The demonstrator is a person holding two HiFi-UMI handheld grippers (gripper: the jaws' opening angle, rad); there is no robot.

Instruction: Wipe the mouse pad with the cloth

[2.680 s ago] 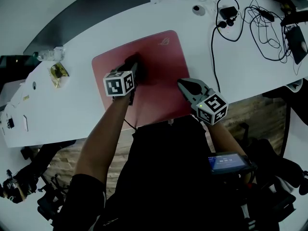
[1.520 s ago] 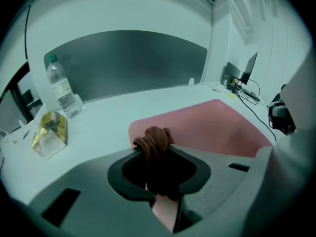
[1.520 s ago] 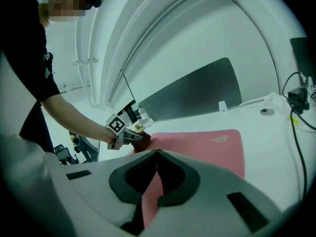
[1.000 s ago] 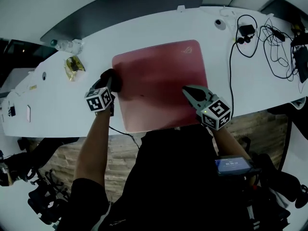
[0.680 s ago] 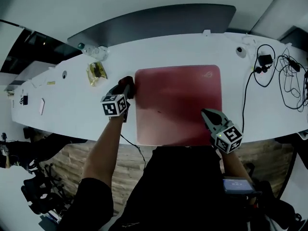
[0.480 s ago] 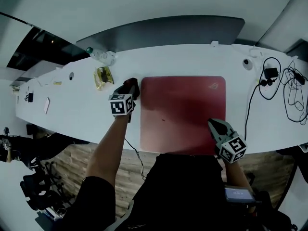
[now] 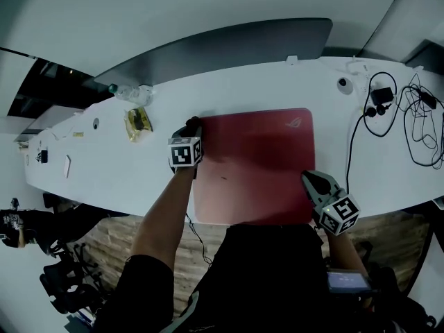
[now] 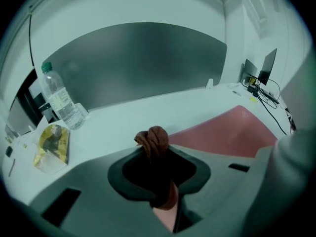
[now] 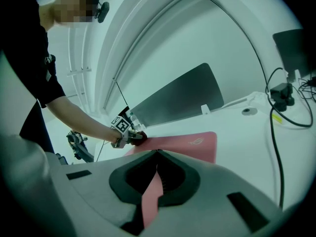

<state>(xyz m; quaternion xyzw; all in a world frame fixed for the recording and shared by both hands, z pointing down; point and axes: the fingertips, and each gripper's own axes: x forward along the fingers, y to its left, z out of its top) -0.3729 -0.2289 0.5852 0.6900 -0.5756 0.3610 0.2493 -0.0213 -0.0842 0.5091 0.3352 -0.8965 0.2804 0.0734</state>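
Two tongs on the job here. The left gripper (image 8: 152, 151) is clenched tight on a wadded-up brown cloth (image 8: 154, 138). Its jaws are closed down around the fabric, with a knot of it bulging out past the tips. From the head view, that cloth sits right at the far left corner of the red mouse pad (image 7: 257, 161), touching the pad's edge where it meets the white tabletop (image 7: 104, 172).

The right gripper (image 9: 157, 153) has nothing in it. Its jaw tips meet, and all you see through the slot behind them is the red of the pad underneath. It's over the pad's near right corner, close to the near edge of the tabletop. Looks like the tips are down on the pad, but I can't swear they're actually touching.

The pad itself lies flat in the middle of the tabletop, its near edge running right along the tabletop's near edge, logo at the far right corner.

Other stuff: a clear water bottle (image 8: 59, 100) and a yellow packet (image 8: 49, 144) toward the far left, well apart from the pad. There's a tangle of black cables (image 7: 402, 116) at the right end, and a dark panel (image 7: 229, 47) along the far edge.
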